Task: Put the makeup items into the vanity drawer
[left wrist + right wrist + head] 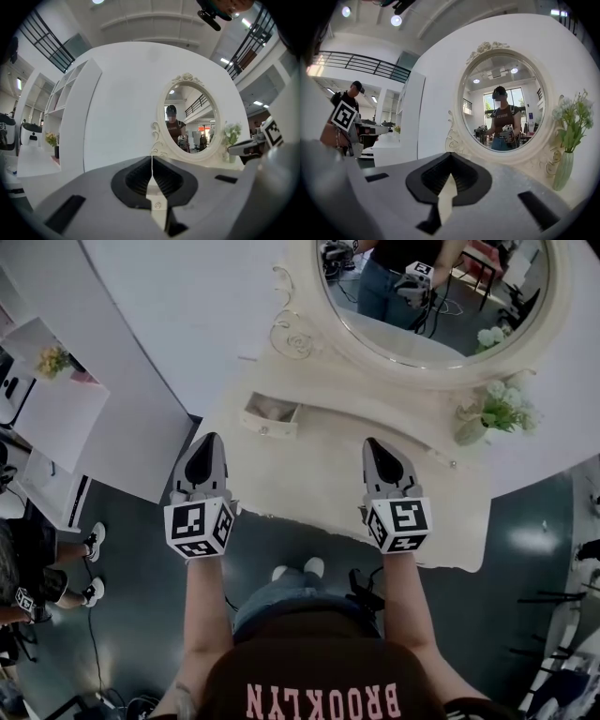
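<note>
Holds left gripper [208, 442] and right gripper [375, 446] level and apart above the pale surface [300, 484], fingers [138, 180] of each pressed together on nothing, seemingly because no makeup items show outside the small drawer [272, 416], pulled open ahead of the left gripper, contents unclear.

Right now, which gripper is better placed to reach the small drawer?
Left, likely: the left gripper sits close to the drawer; the right gripper is farther to its right. Both are shut and empty.

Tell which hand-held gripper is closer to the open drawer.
The left hand-held gripper: the open drawer lies just beyond its tip; the right hand-held gripper is farther.
</note>
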